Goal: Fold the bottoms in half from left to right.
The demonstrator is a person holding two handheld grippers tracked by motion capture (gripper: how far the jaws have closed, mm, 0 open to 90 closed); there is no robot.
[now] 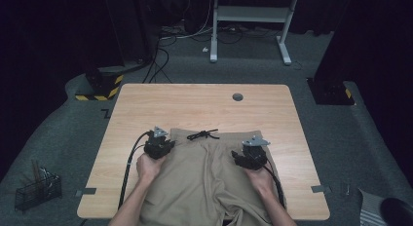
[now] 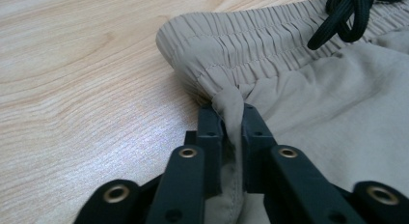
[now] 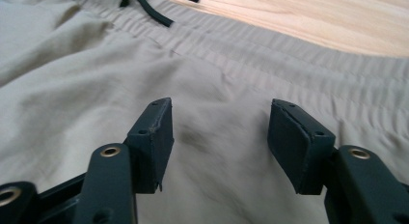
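Tan shorts [image 1: 204,179] with an elastic waistband and a black drawstring [image 1: 202,134] lie flat on the wooden table [image 1: 146,106], waistband away from the person. My left gripper [image 1: 158,144] sits at the waistband's left corner; in the left gripper view its jaws pinch a fold of the shorts [image 2: 270,64] just below the waistband, and that gripper [image 2: 231,115] is shut on the cloth. My right gripper [image 1: 252,155] rests over the right side of the shorts [image 3: 96,64]; in the right gripper view it [image 3: 221,119] stands open, pads apart just above the fabric below the waistband.
A grey grommet [image 1: 237,97] is set in the table near its far edge. A black wire basket [image 1: 38,191] stands on the floor at the left. A white desk frame [image 1: 251,21] and cables lie beyond the table.
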